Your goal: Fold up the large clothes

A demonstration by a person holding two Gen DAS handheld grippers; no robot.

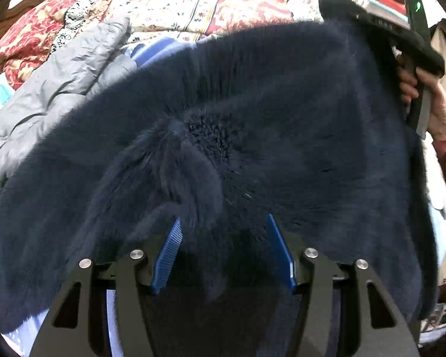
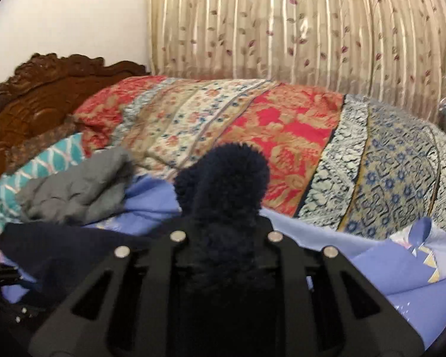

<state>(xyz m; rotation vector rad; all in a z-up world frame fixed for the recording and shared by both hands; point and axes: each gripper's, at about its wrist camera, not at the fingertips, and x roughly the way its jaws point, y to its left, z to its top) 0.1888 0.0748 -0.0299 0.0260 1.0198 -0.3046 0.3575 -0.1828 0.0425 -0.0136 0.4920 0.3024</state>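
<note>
Fingers [image 2: 223, 178] over patchwork-quilted bed [image 2: 297, 125]

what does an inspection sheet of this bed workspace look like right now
surface: bed with blue sheet, patterned quilt behind
job's things: navy fleece garment held up, spread between both tools
clutter: grey puffer jacket lying on the bed
grippers: left tool closed on a thick fleece bunch; right tool clamped on a fleece edge
cables: nothing seen
surroundings: carved wooden headboard, leaf-print curtain
</note>
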